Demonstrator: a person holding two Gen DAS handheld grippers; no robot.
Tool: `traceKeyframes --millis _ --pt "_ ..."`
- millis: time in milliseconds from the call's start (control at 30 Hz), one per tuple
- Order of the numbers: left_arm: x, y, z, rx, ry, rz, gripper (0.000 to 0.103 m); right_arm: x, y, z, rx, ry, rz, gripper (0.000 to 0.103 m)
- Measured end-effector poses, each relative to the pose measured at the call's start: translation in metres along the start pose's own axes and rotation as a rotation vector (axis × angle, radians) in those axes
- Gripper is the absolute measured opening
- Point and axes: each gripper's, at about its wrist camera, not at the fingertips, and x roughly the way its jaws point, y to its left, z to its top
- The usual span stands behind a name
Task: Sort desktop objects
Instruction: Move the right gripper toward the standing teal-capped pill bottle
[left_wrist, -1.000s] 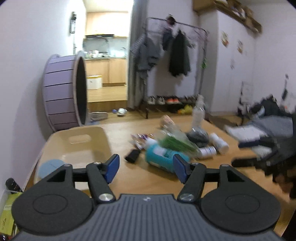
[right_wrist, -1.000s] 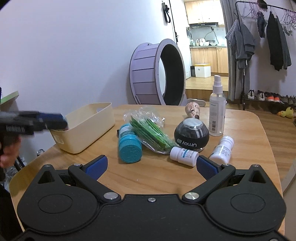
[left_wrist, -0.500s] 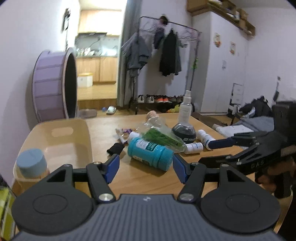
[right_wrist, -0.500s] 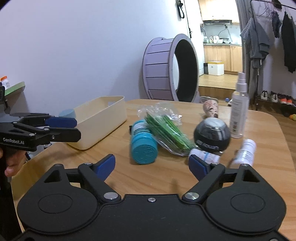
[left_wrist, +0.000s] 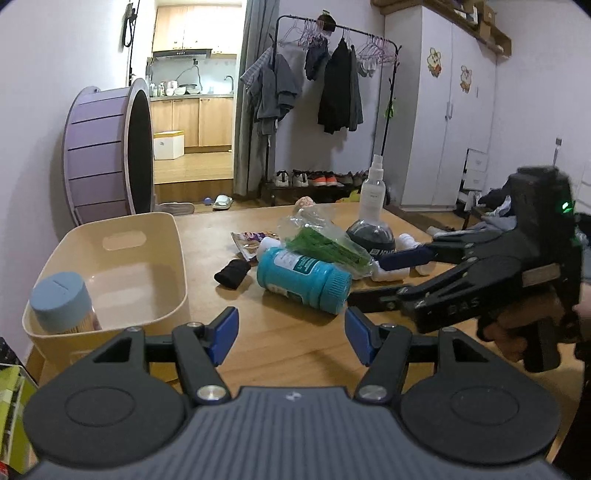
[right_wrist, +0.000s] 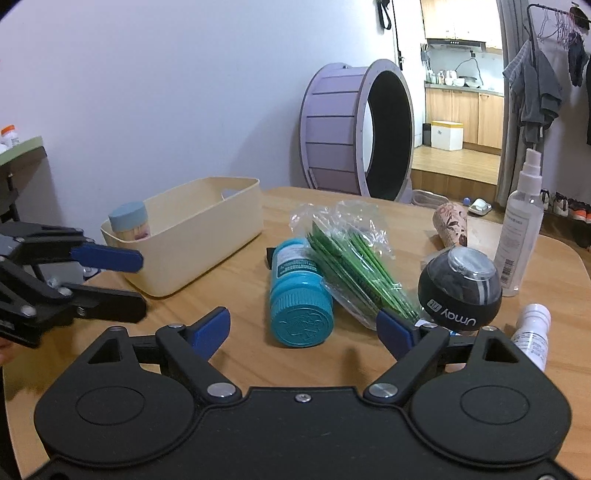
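Both grippers, left and right, hover with jaws spread and empty. The teal bottle lies on its side on the surface; a skewed pinch could roll it into the green packet.

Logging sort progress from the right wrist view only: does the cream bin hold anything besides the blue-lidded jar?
Observer: No. The left wrist view looks down into the cream bin; its floor is bare apart from the blue-lidded jar in one corner.
Operator: Anything hidden behind the teal bottle?
Observer: Yes, a small black object lies by the base end of the teal bottle.
Operator: Anything more there?
Observer: A purple-printed packet lies flat just beyond it.
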Motion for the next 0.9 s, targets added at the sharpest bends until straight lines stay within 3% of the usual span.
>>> traceKeyframes --millis 167,367,500,567,733,833,867,900 --pt "-0.003 0.006 0.001 -0.049 0.006 -0.017 0.062 0.013 0.007 0.001 -0.036 0.025 0.011 0.085" --pt "-0.006 -0.003 0.0 0.039 -0.035 0.065 0.063 0.023 0.007 0.0 -0.039 0.045 0.012 0.082" --pt "-0.007 -0.013 0.0 0.098 -0.065 0.129 0.079 0.026 0.005 -0.001 -0.029 0.043 0.015 0.077" --pt "-0.009 -0.015 0.0 0.108 -0.079 0.126 0.082 0.028 0.005 -0.002 -0.024 0.043 0.022 0.075" --pt "-0.01 -0.014 0.0 0.13 -0.084 0.05 0.082 0.031 0.006 -0.001 -0.029 0.052 0.035 0.065" --pt "-0.008 -0.009 0.002 0.085 -0.073 0.037 0.082 0.033 0.004 -0.001 -0.018 0.064 0.039 0.053" --pt "-0.008 -0.007 0.002 0.066 -0.074 0.032 0.082 0.033 0.003 -0.001 -0.011 0.064 0.038 0.043" --pt "-0.008 -0.004 0.003 0.045 -0.077 0.029 0.082 0.033 0.002 -0.001 -0.003 0.065 0.037 0.043"
